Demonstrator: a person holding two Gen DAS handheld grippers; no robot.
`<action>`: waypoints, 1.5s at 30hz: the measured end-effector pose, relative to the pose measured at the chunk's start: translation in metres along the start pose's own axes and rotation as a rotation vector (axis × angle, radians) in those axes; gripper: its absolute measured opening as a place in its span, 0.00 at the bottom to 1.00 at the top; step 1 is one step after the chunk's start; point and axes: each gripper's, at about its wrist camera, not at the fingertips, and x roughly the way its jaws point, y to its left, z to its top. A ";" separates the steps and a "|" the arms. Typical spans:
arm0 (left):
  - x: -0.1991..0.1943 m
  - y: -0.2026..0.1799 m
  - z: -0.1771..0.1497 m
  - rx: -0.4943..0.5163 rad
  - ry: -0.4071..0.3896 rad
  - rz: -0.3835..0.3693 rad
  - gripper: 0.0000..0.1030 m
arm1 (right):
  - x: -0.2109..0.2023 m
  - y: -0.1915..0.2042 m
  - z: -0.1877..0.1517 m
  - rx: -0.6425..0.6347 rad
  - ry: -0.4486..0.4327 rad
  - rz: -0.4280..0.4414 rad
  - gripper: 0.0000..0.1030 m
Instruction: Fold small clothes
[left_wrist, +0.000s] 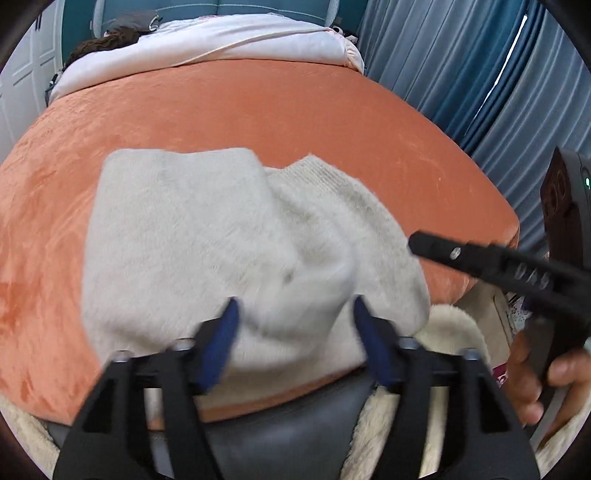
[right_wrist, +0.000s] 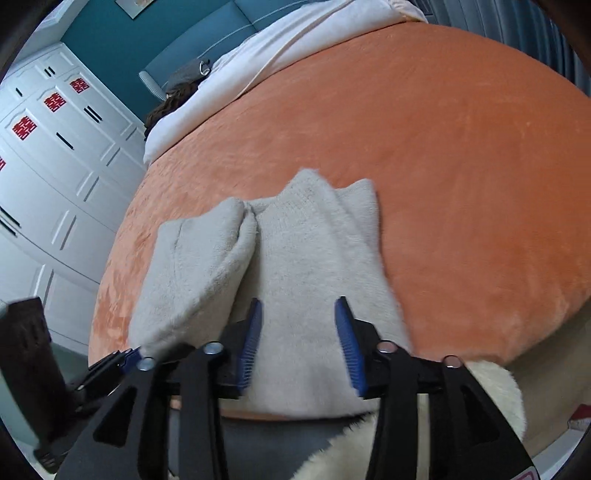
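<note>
A fuzzy light-grey garment (left_wrist: 207, 236) lies on the orange bed cover (left_wrist: 258, 110), partly folded, with two flaps laid over its middle. It also shows in the right wrist view (right_wrist: 288, 258). My left gripper (left_wrist: 293, 306) is open, its blue-padded fingers (left_wrist: 221, 339) just above the garment's near edge. My right gripper (right_wrist: 297, 304) is open over the near edge of the garment's right flap. The right gripper also shows in the left wrist view (left_wrist: 417, 242) beside the garment's right side, held by a hand (left_wrist: 535, 376).
The orange bed cover (right_wrist: 461, 147) stretches far back. A white duvet (left_wrist: 207, 44) lies bunched at the head of the bed. Blue curtains (left_wrist: 480, 74) hang on the right. White wardrobe doors (right_wrist: 55, 166) stand on the left. A cream fluffy rug (right_wrist: 495, 384) lies by the near edge.
</note>
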 end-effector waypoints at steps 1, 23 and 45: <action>-0.004 0.003 -0.005 0.007 -0.010 0.017 0.78 | -0.001 0.002 0.001 -0.007 0.001 0.023 0.60; -0.007 0.091 -0.035 -0.141 0.082 0.058 0.10 | -0.010 0.064 0.025 -0.093 -0.089 0.199 0.19; -0.051 0.078 0.013 -0.284 -0.068 -0.065 0.66 | 0.030 -0.007 0.025 -0.003 0.040 0.008 0.60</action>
